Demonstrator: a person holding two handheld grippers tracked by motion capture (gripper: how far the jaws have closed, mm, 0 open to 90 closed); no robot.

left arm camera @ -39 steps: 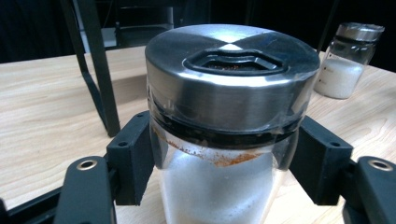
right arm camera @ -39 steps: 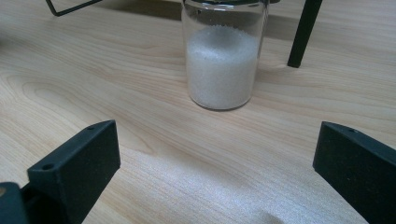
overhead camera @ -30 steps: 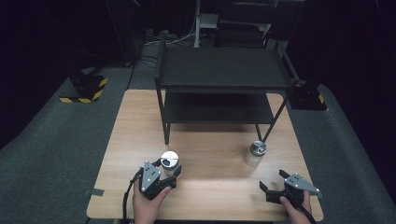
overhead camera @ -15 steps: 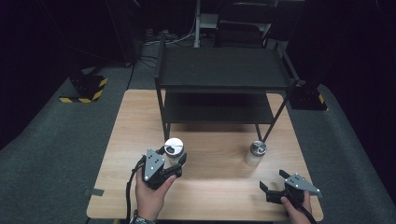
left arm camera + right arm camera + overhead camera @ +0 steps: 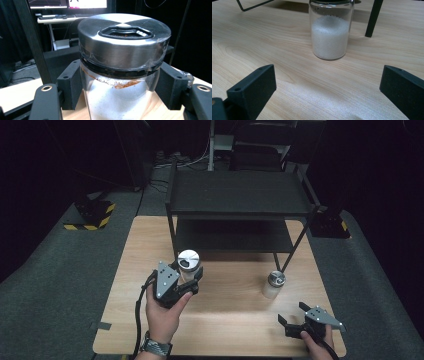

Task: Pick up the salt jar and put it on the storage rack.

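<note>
Left gripper (image 5: 186, 279) clamping glass shaker jar (image 5: 122, 75) just under its steel lid, seemingly lifting it off the wooden table (image 5: 225, 330), near the black rack (image 5: 240, 205). Right gripper (image 5: 296, 316) gaping wide, holding nothing, facing 2nd jar (image 5: 330, 32) standing beside a rack leg.

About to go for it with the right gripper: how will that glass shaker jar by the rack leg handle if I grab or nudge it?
The shaker jar looks like rigid, smooth glass, so probably slippery and breakable. It is more than half full of white grains, likely heavy for its size. Tall and narrow, it may tip if pushed high; the right gripper is open before it.
</note>
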